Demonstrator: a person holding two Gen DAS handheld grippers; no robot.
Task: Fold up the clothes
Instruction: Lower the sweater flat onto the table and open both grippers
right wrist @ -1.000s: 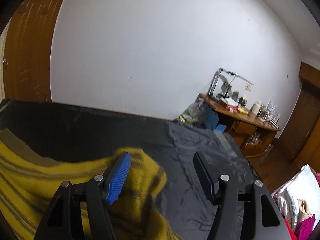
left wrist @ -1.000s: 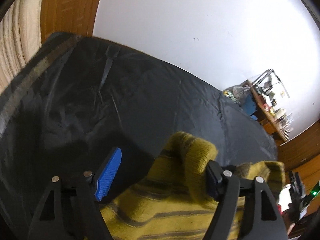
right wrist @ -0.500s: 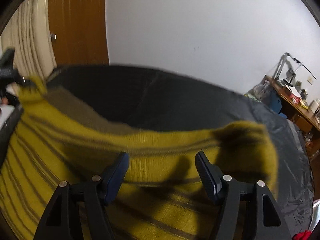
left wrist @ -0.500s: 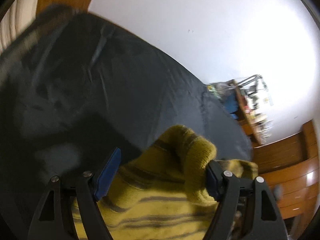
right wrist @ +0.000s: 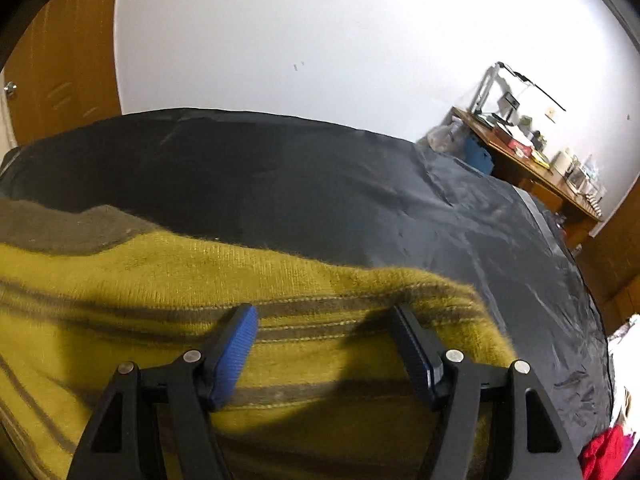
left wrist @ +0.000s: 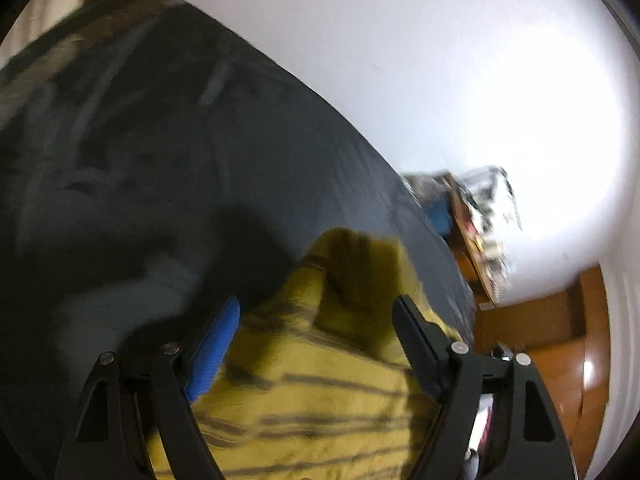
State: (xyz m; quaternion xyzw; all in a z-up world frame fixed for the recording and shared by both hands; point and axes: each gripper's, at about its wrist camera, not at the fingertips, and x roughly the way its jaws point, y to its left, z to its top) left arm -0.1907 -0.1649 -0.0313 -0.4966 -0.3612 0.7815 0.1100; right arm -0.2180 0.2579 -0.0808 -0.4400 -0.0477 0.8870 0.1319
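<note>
My right gripper (right wrist: 324, 340) and left gripper (left wrist: 316, 336) hung open over the sweater (right wrist: 200, 280); only the right view showed its brown collar (right wrist: 60, 228).

Mustard-yellow knit sweater (right wrist: 168, 280), dark stripes, olive-grey trim, spread rumpled on black sheet (right wrist: 320, 184).

No text, label, brand, number or sign can be read in either view. The left wrist view is blurred throughout, and in the right wrist view the small things on the far table (right wrist: 532, 156) are too tiny to make out any writing.
</note>
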